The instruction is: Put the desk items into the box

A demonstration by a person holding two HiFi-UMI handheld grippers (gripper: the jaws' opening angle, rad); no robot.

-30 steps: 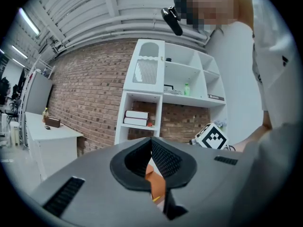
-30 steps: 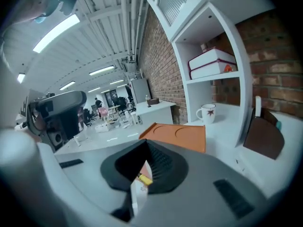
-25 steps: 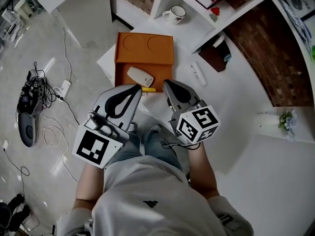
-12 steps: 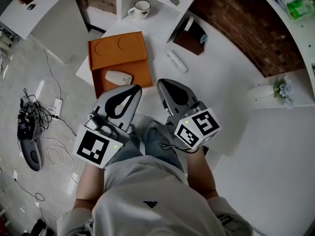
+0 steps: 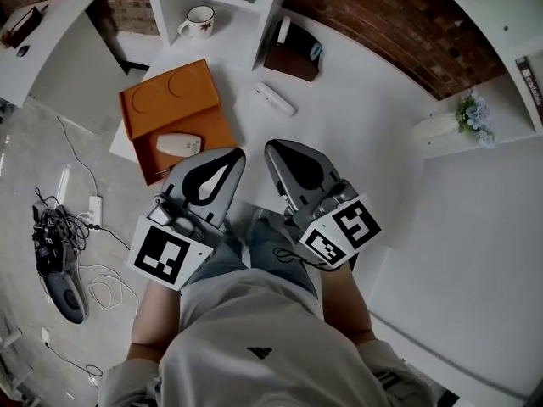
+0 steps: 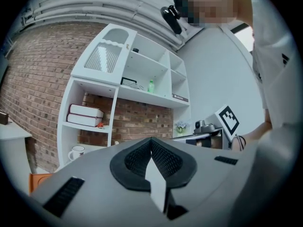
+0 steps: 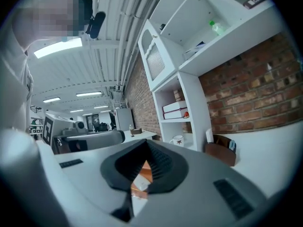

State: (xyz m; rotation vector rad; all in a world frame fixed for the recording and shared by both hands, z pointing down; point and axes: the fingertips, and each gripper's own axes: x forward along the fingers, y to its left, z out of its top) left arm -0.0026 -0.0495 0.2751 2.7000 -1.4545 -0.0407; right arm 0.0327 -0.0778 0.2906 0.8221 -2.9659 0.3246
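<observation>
Near desk (image 5: 356, 117) edge, left gripper (image 5: 231, 155) and right gripper (image 5: 273, 149) jaws closed, empty; white device (image 5: 179, 145) inside orange box (image 5: 170, 96).

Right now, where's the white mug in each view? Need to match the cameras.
Head view: mug top left, in the white shelf unit's lowest bay, beyond the orange box.
Left gripper view: mug lower left, at the shelf unit's foot.
Right gripper view: mug near centre, at the shelf unit's foot, left of the brown holder.
Shared landmark: the white shelf unit against the brick wall.
</observation>
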